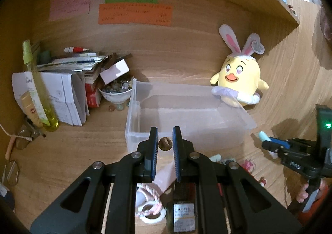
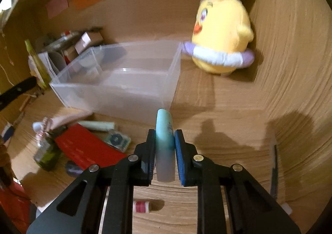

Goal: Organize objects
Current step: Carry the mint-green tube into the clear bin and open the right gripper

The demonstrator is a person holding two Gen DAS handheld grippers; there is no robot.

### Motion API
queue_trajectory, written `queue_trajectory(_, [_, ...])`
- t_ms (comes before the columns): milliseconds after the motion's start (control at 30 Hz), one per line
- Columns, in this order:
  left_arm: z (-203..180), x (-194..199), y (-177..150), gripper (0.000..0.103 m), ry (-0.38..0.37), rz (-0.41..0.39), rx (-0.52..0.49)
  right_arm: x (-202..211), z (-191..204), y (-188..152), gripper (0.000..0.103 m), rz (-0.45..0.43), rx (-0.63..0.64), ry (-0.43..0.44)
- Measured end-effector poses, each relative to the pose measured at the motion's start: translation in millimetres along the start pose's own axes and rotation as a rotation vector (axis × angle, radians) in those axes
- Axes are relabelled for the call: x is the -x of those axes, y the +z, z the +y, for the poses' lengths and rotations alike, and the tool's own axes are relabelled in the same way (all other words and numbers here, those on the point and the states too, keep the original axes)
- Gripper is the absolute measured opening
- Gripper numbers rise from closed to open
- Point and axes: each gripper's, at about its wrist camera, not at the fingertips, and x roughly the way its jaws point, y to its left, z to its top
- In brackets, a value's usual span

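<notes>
A clear plastic bin [image 1: 132, 122] stands on the wooden desk, and it shows in the right wrist view [image 2: 174, 72] too. My left gripper [image 1: 165, 140] hovers at the bin's near wall with its jaws slightly apart; a small brown round object [image 1: 165, 144] lies between the fingertips, not clearly touched. My right gripper [image 2: 165, 140] is shut on a pale turquoise tube [image 2: 164, 130], held upright in front of the bin's near right corner. In the left wrist view that gripper [image 1: 269, 143] sits at the right with the tube [image 1: 263, 136] in it.
A yellow plush chick with bunny ears [image 1: 240, 74] sits right of the bin. Papers, a bowl of beads [image 1: 116, 92] and a green spray bottle [image 1: 39, 89] crowd the left. A red booklet [image 2: 87, 147], small glass bottle [image 2: 46, 154], tape roll [image 1: 152, 211] and thread spool [image 2: 142, 207] lie in front.
</notes>
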Motion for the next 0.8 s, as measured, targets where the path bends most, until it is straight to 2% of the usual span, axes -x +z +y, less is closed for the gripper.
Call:
queue_trajectory(200, [-2,-6,16,0.013,0.006,-0.014,-0.006,28,11,22,0.016,-0.113,0.007,0.054])
queue_trajectory(333, [-2,-15,26,0.013,0.005,-0.003,-0.01,25,28,42,0.016,-0.153,0.042,0.074])
queue_trajectory(800, [2,-63,48,0.013,0.001,0.105,0.0,-13,56,103,0.016,-0.169,0.141,0.099])
